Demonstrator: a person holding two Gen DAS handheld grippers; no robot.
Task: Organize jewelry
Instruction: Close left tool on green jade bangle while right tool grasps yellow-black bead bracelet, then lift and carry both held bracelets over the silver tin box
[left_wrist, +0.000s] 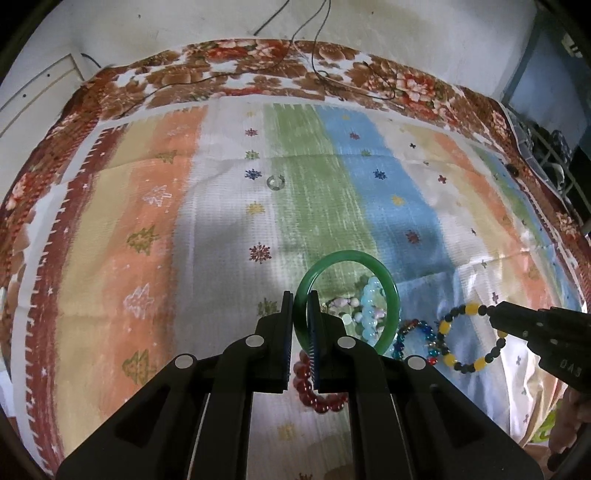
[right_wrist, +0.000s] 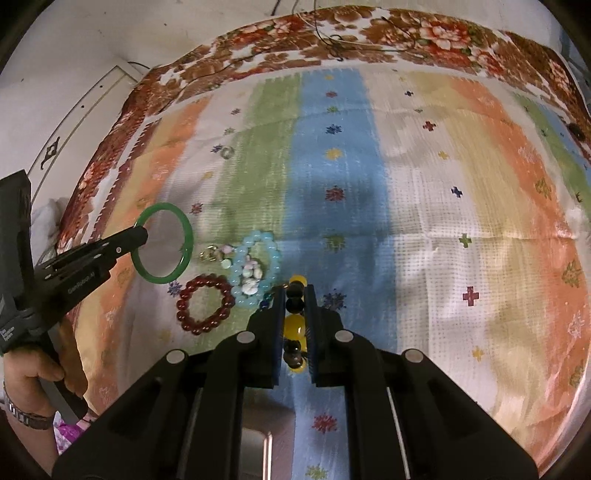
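My left gripper (left_wrist: 300, 299) is shut on a green bangle (left_wrist: 389, 291), which hangs lifted above the cloth; the right wrist view shows the same bangle (right_wrist: 186, 230) held at the left gripper's tip (right_wrist: 142, 233). My right gripper (right_wrist: 295, 291) is shut on a yellow-and-black bead bracelet (right_wrist: 294, 326), which also shows in the left wrist view as a loop (left_wrist: 471, 339) hanging from the right gripper (left_wrist: 496, 312). Left on the cloth are a dark red bead bracelet (right_wrist: 205, 308), a pale blue bead bracelet (right_wrist: 255, 266) and small pale bead pieces (right_wrist: 251, 278).
A striped cloth with snowflake and tree prints (left_wrist: 221, 221) covers the table, over a floral cloth (left_wrist: 258, 70). A small ring (left_wrist: 275, 182) lies far out on the green stripe. A blue-and-red bead bracelet (left_wrist: 406, 332) lies by the pile. A person's hand (right_wrist: 26, 373) grips the left tool.
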